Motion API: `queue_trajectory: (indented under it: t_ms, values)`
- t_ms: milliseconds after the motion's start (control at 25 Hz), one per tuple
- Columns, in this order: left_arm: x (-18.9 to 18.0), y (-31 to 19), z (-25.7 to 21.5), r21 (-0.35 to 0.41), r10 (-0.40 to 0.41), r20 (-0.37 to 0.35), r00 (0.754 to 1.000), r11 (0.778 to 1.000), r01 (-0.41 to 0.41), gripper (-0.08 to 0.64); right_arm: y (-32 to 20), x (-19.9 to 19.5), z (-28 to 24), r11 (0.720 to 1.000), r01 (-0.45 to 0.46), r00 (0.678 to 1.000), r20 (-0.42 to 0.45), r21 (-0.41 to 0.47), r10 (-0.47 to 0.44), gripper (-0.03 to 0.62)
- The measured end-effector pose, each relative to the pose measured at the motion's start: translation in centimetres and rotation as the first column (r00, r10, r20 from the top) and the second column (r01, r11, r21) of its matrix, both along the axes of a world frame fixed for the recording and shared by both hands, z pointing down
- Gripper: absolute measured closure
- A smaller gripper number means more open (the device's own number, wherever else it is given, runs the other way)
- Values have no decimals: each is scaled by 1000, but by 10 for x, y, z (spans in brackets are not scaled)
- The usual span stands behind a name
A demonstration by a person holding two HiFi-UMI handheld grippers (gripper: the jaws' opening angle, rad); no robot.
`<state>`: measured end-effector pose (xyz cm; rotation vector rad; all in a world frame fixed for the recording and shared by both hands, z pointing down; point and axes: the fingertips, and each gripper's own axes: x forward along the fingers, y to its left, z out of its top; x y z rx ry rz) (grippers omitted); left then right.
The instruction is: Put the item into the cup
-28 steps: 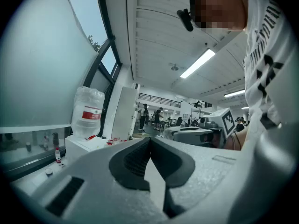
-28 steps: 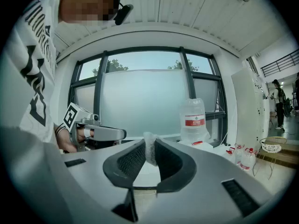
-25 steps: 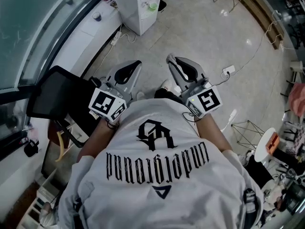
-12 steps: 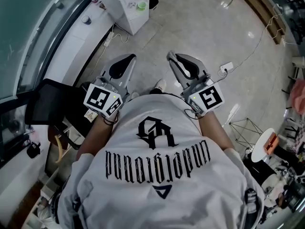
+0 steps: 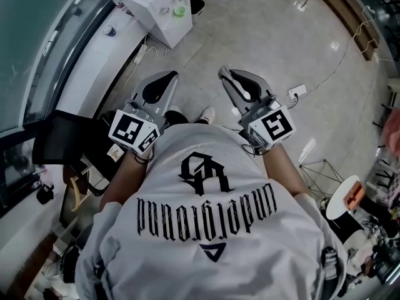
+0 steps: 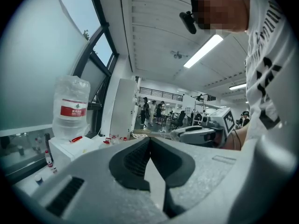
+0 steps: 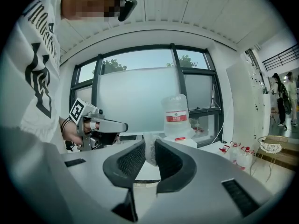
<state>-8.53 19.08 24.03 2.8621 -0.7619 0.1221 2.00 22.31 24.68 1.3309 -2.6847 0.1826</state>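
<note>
Your right gripper [image 7: 150, 160] pinches the item [image 7: 150, 146] between its jaws: a pale, crumpled scrap, held out before your chest above the floor [image 5: 275, 36]. Your left gripper [image 6: 149, 143] sits just beside it, pressed together on nothing. The water bottle [image 6: 71, 108] stands on a white cabinet [image 6: 70, 149], well apart from both.
</note>
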Motion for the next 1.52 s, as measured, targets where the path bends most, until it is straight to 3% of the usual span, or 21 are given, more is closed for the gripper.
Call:
queue_trajectory:
  t_ms: [240,560,720,1000,1280,1520]
  values:
    - [11,-23,9,-6,11,27,1000,1000,-11,545,-25,8,5,1000,-12,1000,5,-14,12,528]
    - [15,-56,15,-17,36,10,999,999,-36,545,-54,10,9,999,-28,1000,-1,-34,28,528]
    - [1,-81,13,-10,38,2,999,999,-38,545,-76,-3,5,999,-29,999,-14,-26,28,528]
    - [-38,-135,8,70,67,61,996,995,-72,545,-134,-37,-2,998,-56,997,-45,-24,55,528]
    - [-74,-185,5,38,113,35,993,993,-114,545,-185,-79,-12,996,-83,995,-48,-14,83,528]
    - [-85,-210,17,12,123,31,992,992,-124,545,-207,-82,-2,993,-114,993,-40,-32,113,528]
